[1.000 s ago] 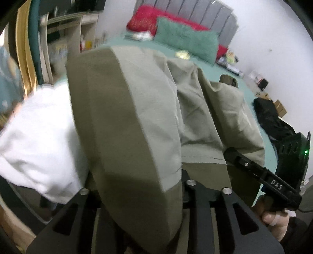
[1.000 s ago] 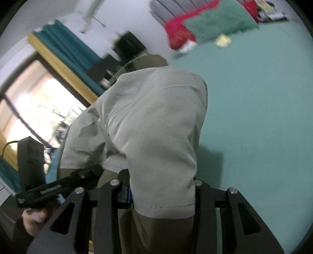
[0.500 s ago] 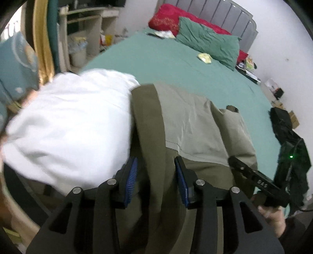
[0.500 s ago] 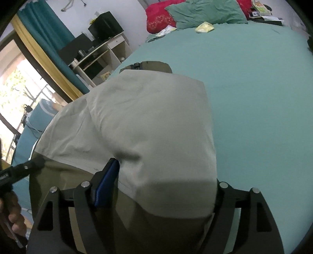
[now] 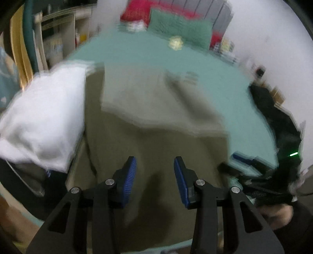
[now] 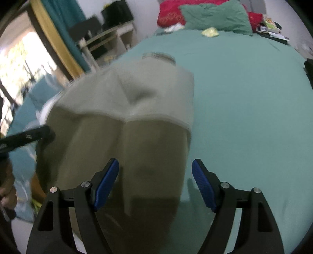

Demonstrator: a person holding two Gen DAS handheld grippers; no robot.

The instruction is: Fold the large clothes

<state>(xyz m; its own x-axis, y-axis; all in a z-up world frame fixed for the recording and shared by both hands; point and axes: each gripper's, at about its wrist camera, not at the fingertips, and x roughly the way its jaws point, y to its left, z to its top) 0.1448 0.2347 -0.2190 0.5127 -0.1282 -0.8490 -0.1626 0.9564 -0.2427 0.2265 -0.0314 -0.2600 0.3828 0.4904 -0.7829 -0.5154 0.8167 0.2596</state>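
Note:
A large olive and pale beige garment [image 5: 156, 121] lies folded on the teal bed [image 5: 244, 109], its pale part lying over the darker part. My left gripper [image 5: 155, 159] hovers open just above its near edge, with nothing between the blue pads [image 5: 130, 175]. In the right wrist view the same garment [image 6: 137, 117] lies flat, and my right gripper [image 6: 155, 160] stands wide open over its right near corner, pads clear of the cloth. Each gripper shows at the edge of the other's view, the right one [image 5: 252, 175] held in a hand. Both views are blurred.
A white bundle of cloth [image 5: 43, 117] lies against the garment's left side. Dark clothes [image 5: 273, 117] are heaped at the bed's right edge. Green and red pillows [image 6: 215, 17] and a small yellow item [image 6: 210, 32] sit at the headboard. A desk [image 6: 109, 37] and a curtained window stand left.
Both grippers held up the garment a second ago. They have let go, their jaws have opened, and the garment now lies folded on the bed with both grippers drawn back.

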